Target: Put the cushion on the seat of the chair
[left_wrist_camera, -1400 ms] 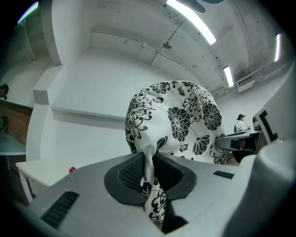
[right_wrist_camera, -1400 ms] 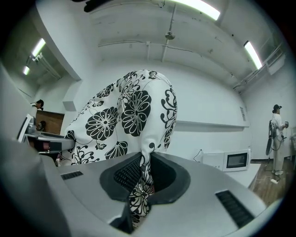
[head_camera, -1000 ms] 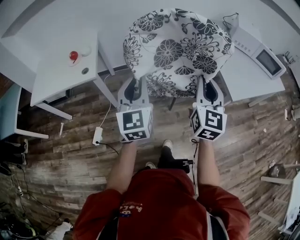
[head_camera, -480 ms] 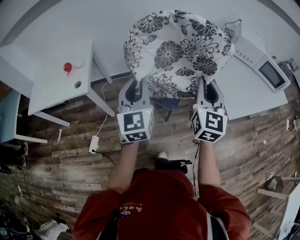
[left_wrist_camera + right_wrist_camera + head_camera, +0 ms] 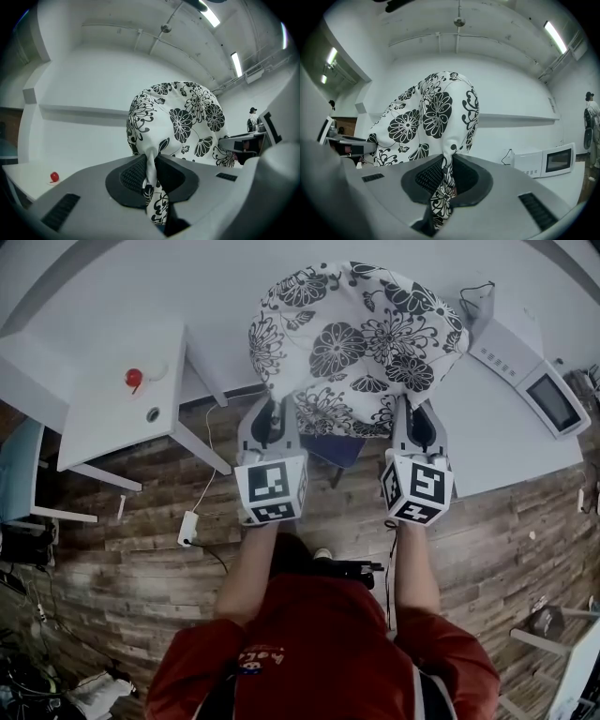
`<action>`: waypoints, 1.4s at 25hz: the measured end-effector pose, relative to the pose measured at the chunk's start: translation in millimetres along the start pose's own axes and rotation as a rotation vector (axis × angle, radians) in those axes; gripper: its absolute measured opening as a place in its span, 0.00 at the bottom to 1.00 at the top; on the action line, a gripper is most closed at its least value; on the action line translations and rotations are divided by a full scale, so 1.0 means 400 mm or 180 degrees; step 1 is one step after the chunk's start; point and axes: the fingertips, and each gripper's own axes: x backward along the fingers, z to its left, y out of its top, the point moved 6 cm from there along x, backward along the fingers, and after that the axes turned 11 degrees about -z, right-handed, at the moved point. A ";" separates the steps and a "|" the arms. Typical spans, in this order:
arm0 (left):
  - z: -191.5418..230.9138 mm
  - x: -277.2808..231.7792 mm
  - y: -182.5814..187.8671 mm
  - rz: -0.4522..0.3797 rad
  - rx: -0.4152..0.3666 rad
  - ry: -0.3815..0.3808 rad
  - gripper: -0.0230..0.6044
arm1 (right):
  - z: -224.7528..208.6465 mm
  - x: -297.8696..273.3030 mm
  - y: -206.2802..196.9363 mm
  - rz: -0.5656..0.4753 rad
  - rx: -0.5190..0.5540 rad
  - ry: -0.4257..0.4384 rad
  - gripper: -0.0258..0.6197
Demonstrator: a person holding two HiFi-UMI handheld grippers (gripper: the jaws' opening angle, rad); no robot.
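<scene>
Cushion (image 5: 352,343) edged forward, long axis crosswise; left claw (image 5: 274,414), right claw (image 5: 415,418) pinch near edge.

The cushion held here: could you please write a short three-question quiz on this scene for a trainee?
1. True or false: the left gripper is open and empty.
2. In the head view, which is nearer the microwave? A: the left gripper. B: the right gripper.
3. Fill in: the cushion is white with black ___.
Key: 1 false, its jaws are shut on the cushion's edge. 2 B. 3 flowers.
</scene>
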 end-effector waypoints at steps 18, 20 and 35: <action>0.010 -0.012 -0.014 -0.0056 0.0023 -0.0078 0.14 | 0.003 -0.005 -0.008 -0.0040 0.0043 -0.0090 0.12; 0.011 -0.014 -0.016 -0.0063 0.0039 -0.0093 0.14 | 0.004 -0.004 -0.008 -0.0042 0.0066 -0.0107 0.12; 0.009 -0.005 0.010 -0.0283 -0.0068 0.0164 0.14 | -0.001 -0.036 0.005 -0.0251 0.0097 0.0142 0.12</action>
